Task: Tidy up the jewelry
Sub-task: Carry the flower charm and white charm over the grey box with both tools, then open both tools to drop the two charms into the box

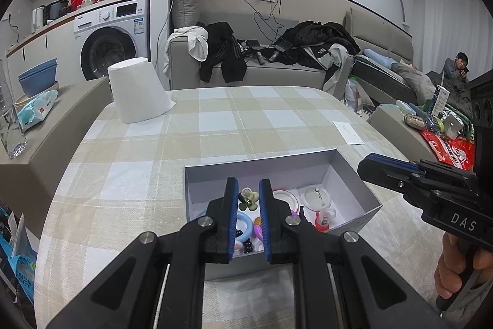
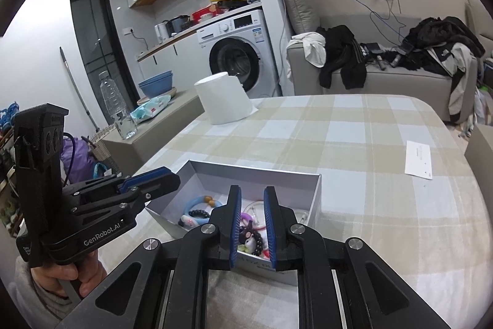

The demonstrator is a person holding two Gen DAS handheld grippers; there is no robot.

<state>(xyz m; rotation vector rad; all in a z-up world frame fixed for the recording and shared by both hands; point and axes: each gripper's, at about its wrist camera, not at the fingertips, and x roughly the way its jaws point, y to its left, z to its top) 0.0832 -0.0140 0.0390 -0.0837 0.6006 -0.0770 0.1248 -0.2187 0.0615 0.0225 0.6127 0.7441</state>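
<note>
Two tools hover over one crowded box (image 1: 351,184) on the table (image 1: 129,162), and the likely trouble is a tangle.

Left wrist view: the left tool (image 1: 249,190) stands part spread and empty, clear of the green flower charm (image 1: 248,198) seen between its fingers. Closing here could drag the blue ring (image 1: 245,225) just below it along.

Right wrist view: the right tool (image 2: 252,199) is likewise part spread and empty above the dark bead bracelet (image 2: 255,238); the left tool's side-on jaw gap cannot be judged here.

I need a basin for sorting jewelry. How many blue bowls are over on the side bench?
2, nested in one stack on the side bench: upper bowl inside lower bowl, behind the wipes pack. More may be hidden inside.
</note>
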